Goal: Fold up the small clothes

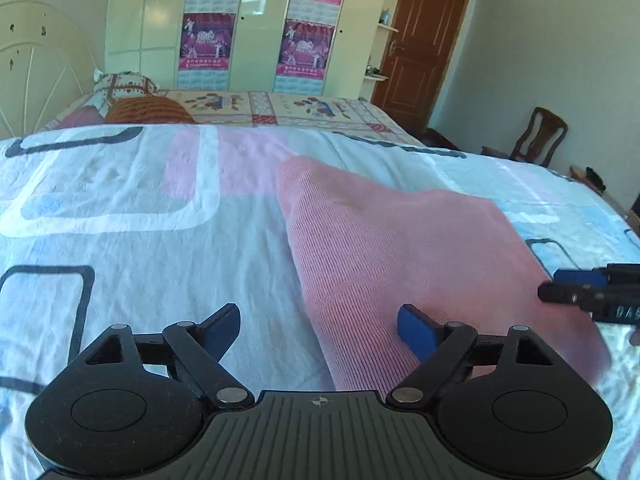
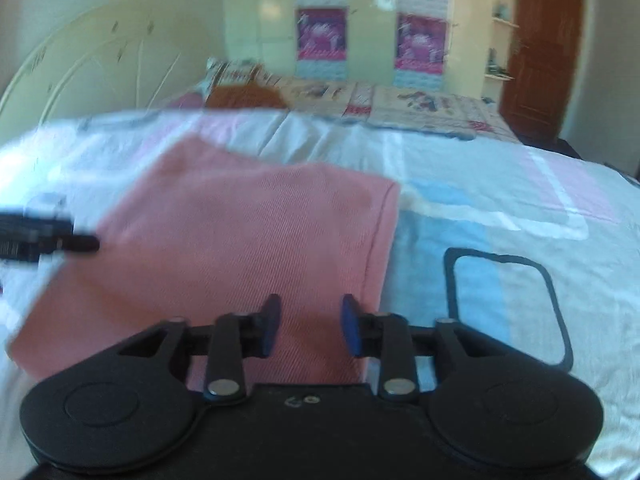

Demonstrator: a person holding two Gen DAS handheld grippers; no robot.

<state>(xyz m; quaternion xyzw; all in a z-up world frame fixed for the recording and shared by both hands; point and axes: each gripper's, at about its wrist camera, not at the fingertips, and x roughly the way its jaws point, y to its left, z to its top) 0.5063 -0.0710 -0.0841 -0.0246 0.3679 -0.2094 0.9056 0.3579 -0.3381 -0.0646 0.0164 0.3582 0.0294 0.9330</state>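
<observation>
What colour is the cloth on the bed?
Pink cloth, clearest in the left wrist view.

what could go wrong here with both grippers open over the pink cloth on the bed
1. The left gripper straddles the edge of the pink garment; closing there could pinch the bedsheet along with it.
2. The right gripper sits close to the garment's hemmed side edge, so a shallow grab may slip off.
3. The right wrist view is motion-blurred, so a fast move could drag the cloth crooked.
</observation>
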